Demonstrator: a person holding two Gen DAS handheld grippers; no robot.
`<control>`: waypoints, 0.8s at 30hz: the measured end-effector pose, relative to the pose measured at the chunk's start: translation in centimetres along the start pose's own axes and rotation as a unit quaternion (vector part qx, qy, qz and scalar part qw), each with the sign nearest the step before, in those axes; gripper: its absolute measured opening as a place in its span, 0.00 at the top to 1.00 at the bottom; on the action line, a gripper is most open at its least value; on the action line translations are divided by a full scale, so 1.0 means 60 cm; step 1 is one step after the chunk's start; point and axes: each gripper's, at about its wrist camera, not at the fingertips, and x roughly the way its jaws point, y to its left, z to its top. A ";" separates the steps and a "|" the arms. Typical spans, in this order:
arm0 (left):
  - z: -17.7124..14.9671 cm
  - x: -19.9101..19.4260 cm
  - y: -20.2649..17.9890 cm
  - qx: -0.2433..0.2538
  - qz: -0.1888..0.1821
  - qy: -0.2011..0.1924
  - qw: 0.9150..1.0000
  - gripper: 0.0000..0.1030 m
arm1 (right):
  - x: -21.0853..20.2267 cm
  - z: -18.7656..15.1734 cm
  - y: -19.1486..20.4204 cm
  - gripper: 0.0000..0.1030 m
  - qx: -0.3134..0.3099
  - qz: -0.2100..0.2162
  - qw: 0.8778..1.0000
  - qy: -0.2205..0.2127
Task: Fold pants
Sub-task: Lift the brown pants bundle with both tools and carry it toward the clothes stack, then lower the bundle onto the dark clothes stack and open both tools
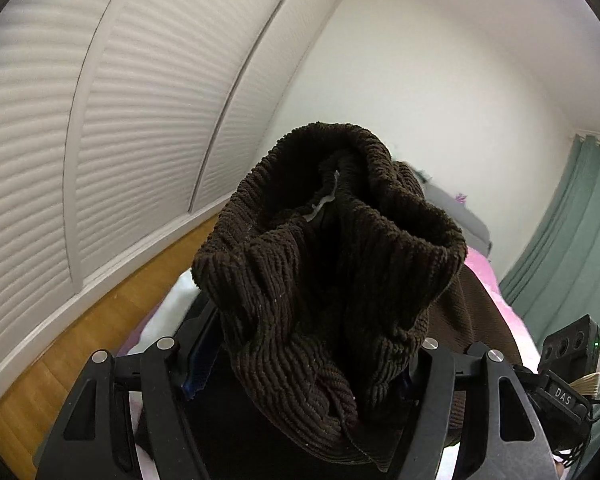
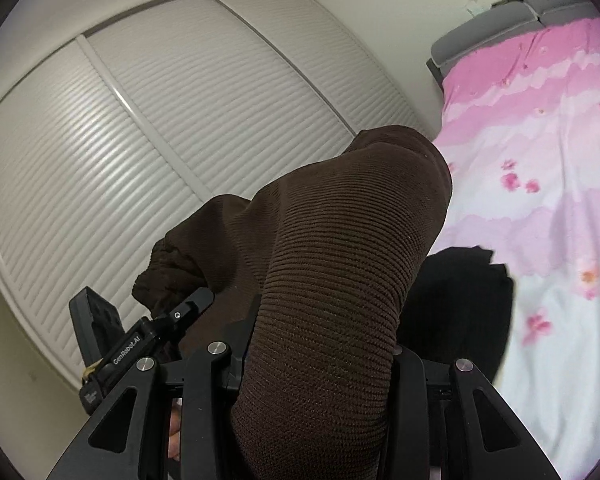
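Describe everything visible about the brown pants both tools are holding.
The dark brown ribbed-knit pants look soft and thick, like corduroy or chenille. In the left wrist view a bunched, gathered end, seemingly the waistband with a small white tag inside, rises from between the fingers of the left tool. In the right wrist view a smoother fold bulges up out of the right tool. Both are shut on the fabric, lifted above the pink floral bedspread.

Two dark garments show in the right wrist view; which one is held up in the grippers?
The brown ribbed pants, bunched between the right gripper's fingers and raised off the bed. The black garment lies flat on the pink bedspread, untouched.
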 end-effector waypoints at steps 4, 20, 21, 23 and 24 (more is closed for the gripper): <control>-0.059 0.056 0.058 -0.022 0.016 0.034 0.999 0.33 | 0.088 -0.030 -0.050 0.63 0.034 -0.015 0.999 0.026; -0.088 -0.005 0.043 0.008 0.058 0.007 0.998 0.16 | 0.117 -0.077 -0.136 0.19 -0.009 -0.100 0.993 0.063; -0.087 -0.015 0.044 0.012 0.063 0.000 0.998 0.14 | 0.107 -0.076 -0.131 0.18 -0.014 -0.107 0.992 0.059; -0.078 -0.050 0.040 0.019 0.080 -0.014 0.996 0.14 | 0.072 -0.078 -0.124 0.18 -0.022 -0.111 0.993 0.044; -0.073 -0.063 0.035 0.023 0.088 -0.020 0.996 0.14 | 0.055 -0.071 -0.116 0.18 -0.025 -0.114 0.992 0.037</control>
